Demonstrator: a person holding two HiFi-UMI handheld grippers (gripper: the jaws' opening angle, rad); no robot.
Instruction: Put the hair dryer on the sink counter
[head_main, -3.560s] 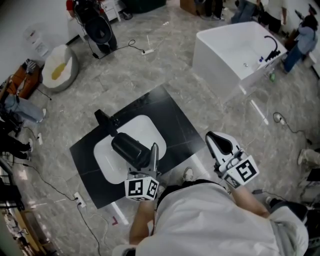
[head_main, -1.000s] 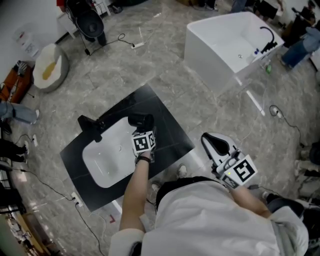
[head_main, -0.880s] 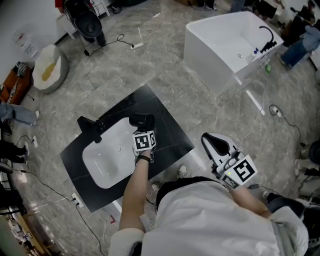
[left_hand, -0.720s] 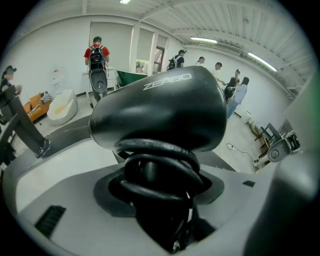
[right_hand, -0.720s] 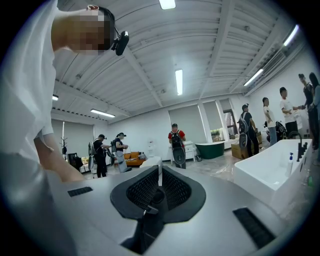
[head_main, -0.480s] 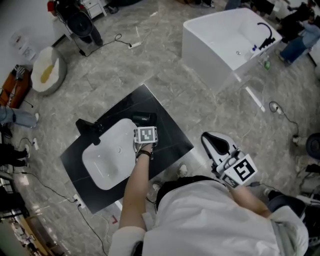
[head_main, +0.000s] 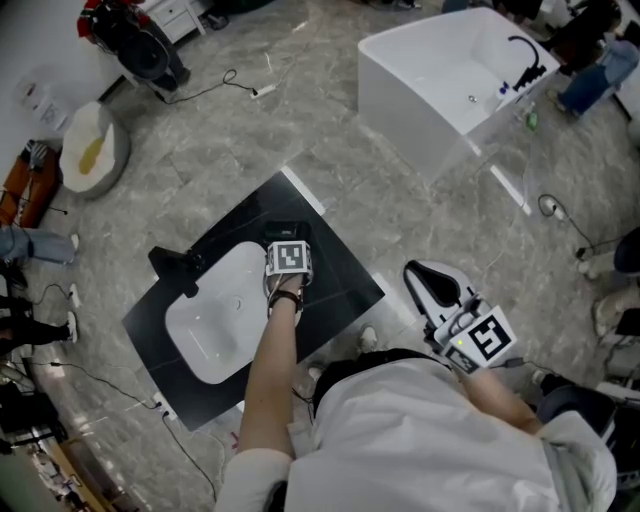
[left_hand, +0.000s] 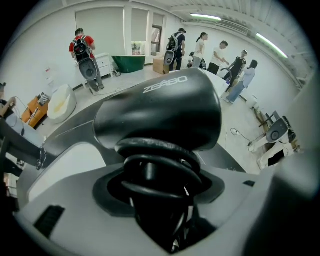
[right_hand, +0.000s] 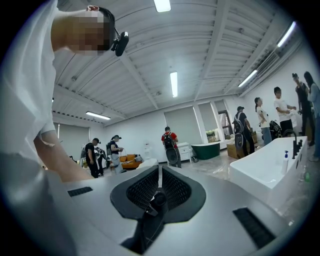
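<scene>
- Two grey jaws of the left gripper (head_main: 288, 252) are clamped on the hair dryer (left_hand: 160, 117), pinching it where a coiled black cord (left_hand: 152, 170) is wound below its barrel.
- The hair dryer is smooth matte black plastic, with a rounded barrel and pale lettering along the top.
- It is over the sink counter (head_main: 340, 280), a flat, glossy black slab, just past the right rim of the basin (head_main: 210, 320). Whether it rests on the slab cannot be told.
- The basin is white, a shallow rounded rectangle, with an angular black faucet (head_main: 175, 268) at its far left edge.
- The right gripper (head_main: 432, 278) is held well apart from the counter, its mesh-textured pads (right_hand: 172, 187) pressed together with nothing between them.
- Farther off, a white rectangular bathtub (head_main: 440, 70) stands on the grey marbled floor (head_main: 330, 130).
</scene>
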